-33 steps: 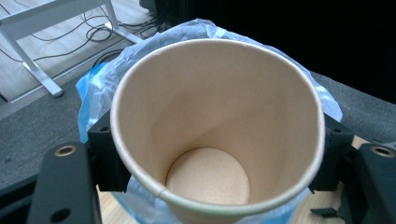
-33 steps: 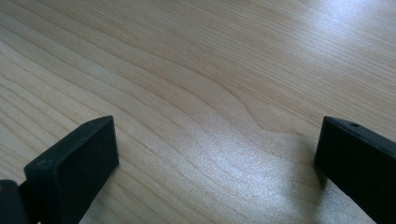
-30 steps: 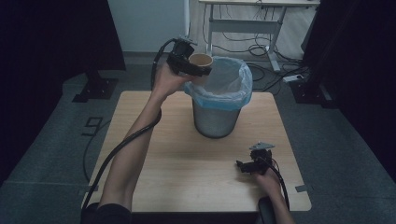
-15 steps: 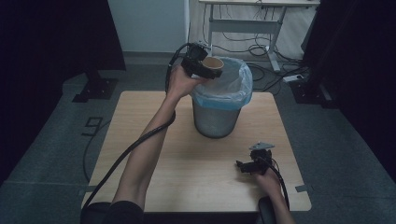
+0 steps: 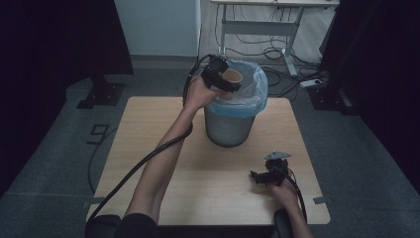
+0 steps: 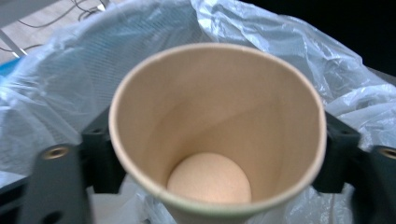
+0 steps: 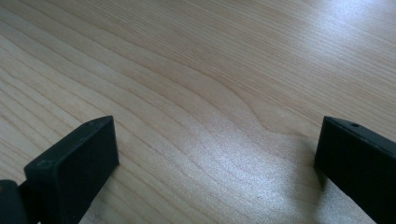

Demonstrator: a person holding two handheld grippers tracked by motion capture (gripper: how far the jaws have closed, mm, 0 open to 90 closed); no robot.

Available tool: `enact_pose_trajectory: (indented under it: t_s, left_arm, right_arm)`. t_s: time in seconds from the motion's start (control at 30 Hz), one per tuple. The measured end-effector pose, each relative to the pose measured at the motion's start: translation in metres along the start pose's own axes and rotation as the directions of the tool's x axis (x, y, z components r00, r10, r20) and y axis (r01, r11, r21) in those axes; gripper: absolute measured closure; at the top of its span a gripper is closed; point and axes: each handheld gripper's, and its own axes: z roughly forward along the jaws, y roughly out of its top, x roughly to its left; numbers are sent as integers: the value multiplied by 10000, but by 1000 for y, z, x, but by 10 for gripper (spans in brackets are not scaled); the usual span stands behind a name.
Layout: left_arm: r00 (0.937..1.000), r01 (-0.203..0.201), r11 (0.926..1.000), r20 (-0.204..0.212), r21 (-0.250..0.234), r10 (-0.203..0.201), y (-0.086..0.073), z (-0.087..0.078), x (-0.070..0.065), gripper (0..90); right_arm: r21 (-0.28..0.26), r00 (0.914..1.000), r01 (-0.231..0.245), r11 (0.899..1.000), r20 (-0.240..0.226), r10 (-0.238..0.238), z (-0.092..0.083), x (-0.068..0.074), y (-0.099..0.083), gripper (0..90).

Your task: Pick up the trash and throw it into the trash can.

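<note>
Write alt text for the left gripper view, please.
An empty paper cup, seen from above its open mouth, sits between the left tongs, whose black jaws flank its sides and have just been opening. Behind it spreads the crinkled clear liner of a bin.

Tan cup (image 6: 217, 135); pale-blue bin liner (image 5: 250, 94), seemingly.

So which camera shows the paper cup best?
The left gripper view: the paper cup is close, with its empty inside plain. The high view shows it small over the bin. The right gripper view faces the table.
</note>
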Motion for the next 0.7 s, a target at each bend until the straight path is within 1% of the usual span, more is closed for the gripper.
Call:
enact_pose_trajectory:
  t_s: [0.03, 0.07, 0.13, 0.23, 0.33, 0.4, 0.47, 0.5, 0.57, 0.6, 0.63, 0.7]
  left_arm:
    - [10000, 18, 10000, 56, 86, -18, 0, 2, 0, 153]
    - [10000, 23, 10000, 8, 93, -23, -1, 3, 0, 138]
    - [10000, 36, 9999, 62, 159, -37, -1, 4, 0, 123]
    - [9998, 52, 10000, 202, 81, -54, -3, 1, 1, 62]
    - [9995, 84, 10000, 309, -4, -84, -3, -3, 2, 40]
    - [9990, 81, 9999, 433, -109, -76, -5, -10, 2, 30]
    - [9990, 36, 9999, 445, -132, -30, -6, -13, 2, 18]
    - [9989, -44, 9999, 474, -165, 52, -8, -18, 2, 11]
    - [9987, -142, 9998, 495, -135, 149, -11, -24, 3, 0]
    - [9987, -142, 9998, 495, -135, 149, -11, -24, 3, 0]
    - [9986, -200, 9997, 493, -156, 208, -15, -29, 3, 0]
    - [9982, -150, 9995, 581, -295, 167, -18, -34, 4, 0]
  right_arm:
    - [-1, 10000, 1, 10000, 0, -1, 0, 0, 0, 0]
    - [-1, 10000, 0, 10000, -2, 0, 0, 0, 0, 0]
    - [2, 10000, 18, 10000, -3, -18, 0, 0, 0, 0]
    - [-1, 10000, 24, 10000, -9, -24, 0, 0, 0, 0]
    - [1, 10000, 30, 10000, -18, -30, 0, 0, 0, 0]
    - [0, 10000, 35, 10000, -18, -35, 0, 0, 0, 0]
    - [0, 10000, 31, 10000, -17, -31, 0, 0, 0, 0]
    - [1, 10000, 31, 10000, -18, -31, 0, 0, 0, 0]
    - [-6, 10000, 45, 10000, -19, -45, 0, 0, 0, 0]
    - [-7, 10000, 44, 10000, -18, -44, 0, 0, 0, 0]
    - [2, 10000, 32, 10000, -18, -32, 0, 0, 0, 0]
    - [-6, 10000, 44, 10000, -18, -44, 0, 0, 0, 0]
